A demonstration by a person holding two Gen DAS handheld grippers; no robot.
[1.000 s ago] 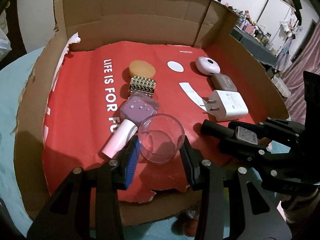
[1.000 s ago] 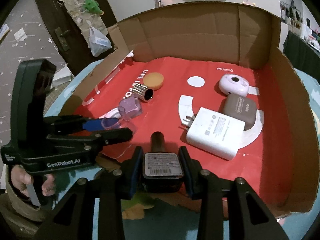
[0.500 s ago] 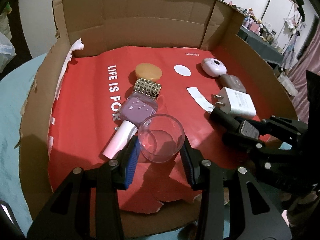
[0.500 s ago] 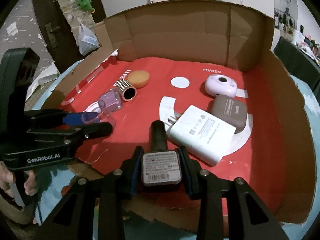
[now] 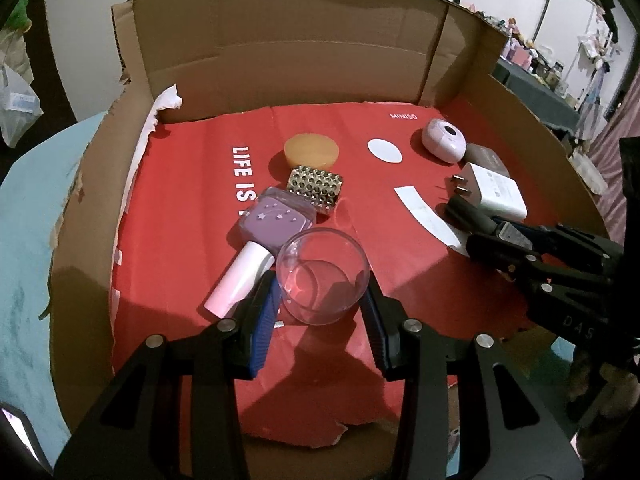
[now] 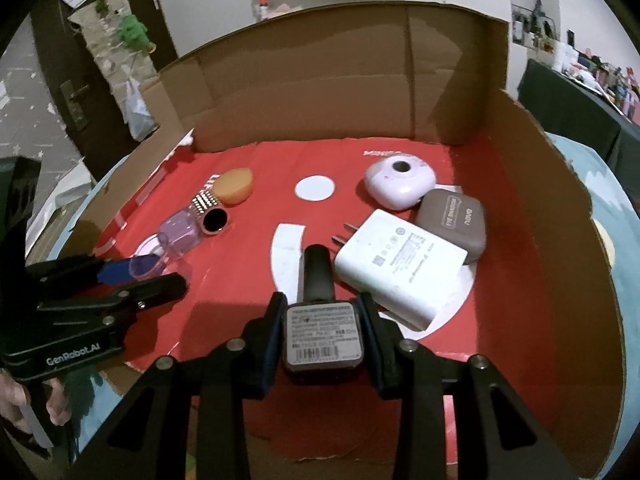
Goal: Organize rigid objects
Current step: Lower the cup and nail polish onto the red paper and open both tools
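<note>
A clear glass cup (image 5: 323,276) sits between the blue pads of my left gripper (image 5: 320,286), which is shut on it low over the red liner, beside a purple bottle with a white cap (image 5: 276,224). My right gripper (image 6: 322,304) is shut on a dark bottle (image 6: 323,332) with a label on its base. Its black cap points away from me, next to the prongs of a white charger (image 6: 400,268). In the left wrist view the right gripper (image 5: 496,240) comes in from the right. The left gripper (image 6: 120,280) shows at the left of the right wrist view.
A cardboard box (image 5: 280,52) with tall walls holds a red paper liner (image 5: 180,208). On it lie an orange round sponge (image 5: 312,150), a studded cylinder (image 5: 316,188), a lilac round device (image 6: 400,180) and a taupe case (image 6: 452,220). A hand (image 6: 24,404) grips the left tool.
My right gripper has carried the dark bottle further into the box, up beside the white charger's prongs. The left gripper keeps its hold on the glass and has only tilted slightly.
</note>
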